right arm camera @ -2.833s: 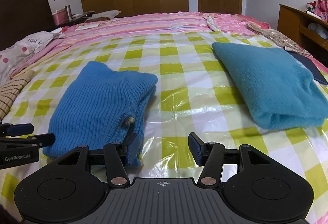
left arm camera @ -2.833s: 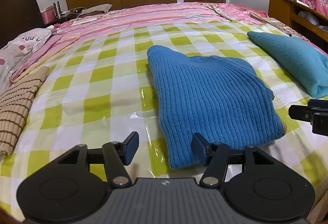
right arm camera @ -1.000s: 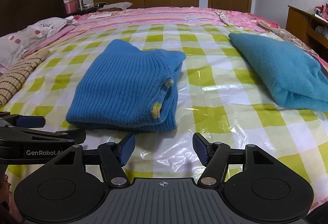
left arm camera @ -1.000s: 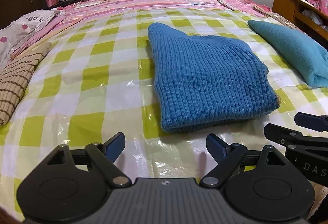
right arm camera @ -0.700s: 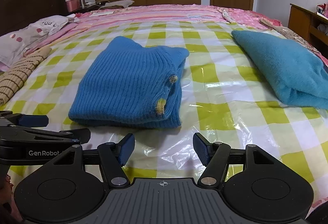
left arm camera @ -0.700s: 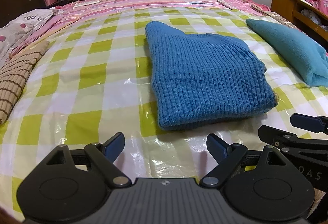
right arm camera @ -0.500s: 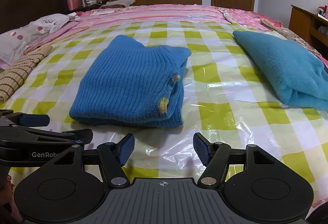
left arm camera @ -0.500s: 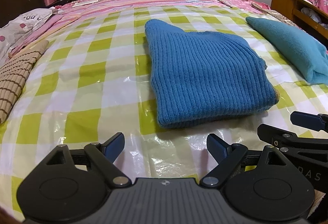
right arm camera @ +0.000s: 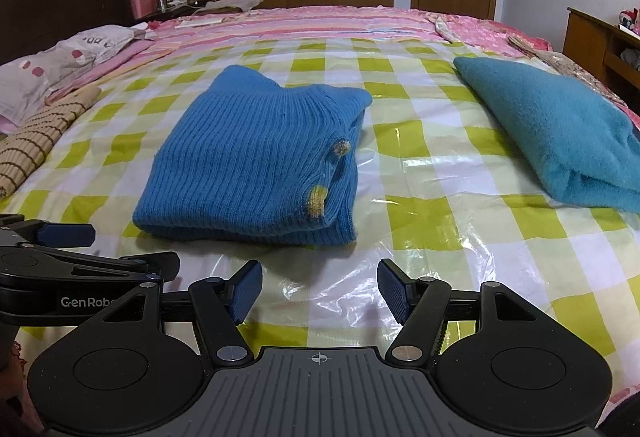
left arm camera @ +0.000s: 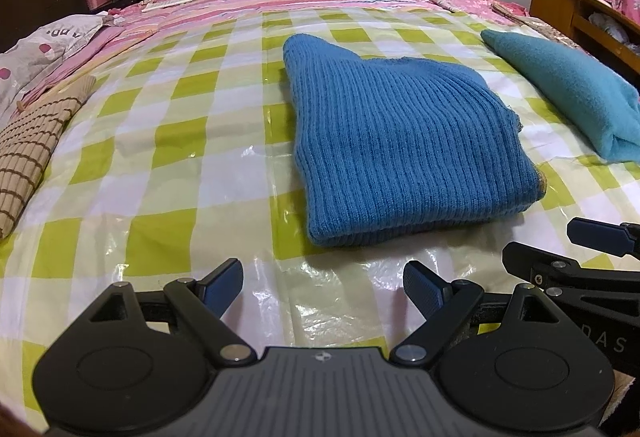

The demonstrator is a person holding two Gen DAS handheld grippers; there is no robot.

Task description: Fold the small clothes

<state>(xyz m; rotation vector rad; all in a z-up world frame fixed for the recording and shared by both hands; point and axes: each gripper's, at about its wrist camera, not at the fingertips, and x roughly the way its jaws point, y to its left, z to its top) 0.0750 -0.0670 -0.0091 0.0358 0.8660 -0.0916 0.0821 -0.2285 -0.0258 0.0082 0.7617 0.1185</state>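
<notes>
Blue ribbed sweater (left arm camera: pixel 404 153) folded, just ahead of both tongs. Soft, thick, light; layers slip on plastic-covered bed (left arm camera: pixel 192 173). Grab near folded edge, pinching all layers. Left tongs (left arm camera: pixel 323 287) and right tongs (right arm camera: pixel 319 291) wide open, empty.

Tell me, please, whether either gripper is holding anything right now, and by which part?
Nothing is held. The left gripper and the right gripper are both open, short of the folded blue sweater, which lies on the bed untouched.

Ribbed royal-blue knit sweater (right arm camera: pixel 256 157) with small yellow spots at its folded edge, teal fleece garment (right arm camera: pixel 560 133), green, white and cream checked bed cover (left arm camera: pixel 168 165), pink striped bedspread (right arm camera: pixel 320 23), tan brown-striped cloth (left arm camera: pixel 24 153), black grippers with blue fingers (right arm camera: pixel 246 289).
</notes>
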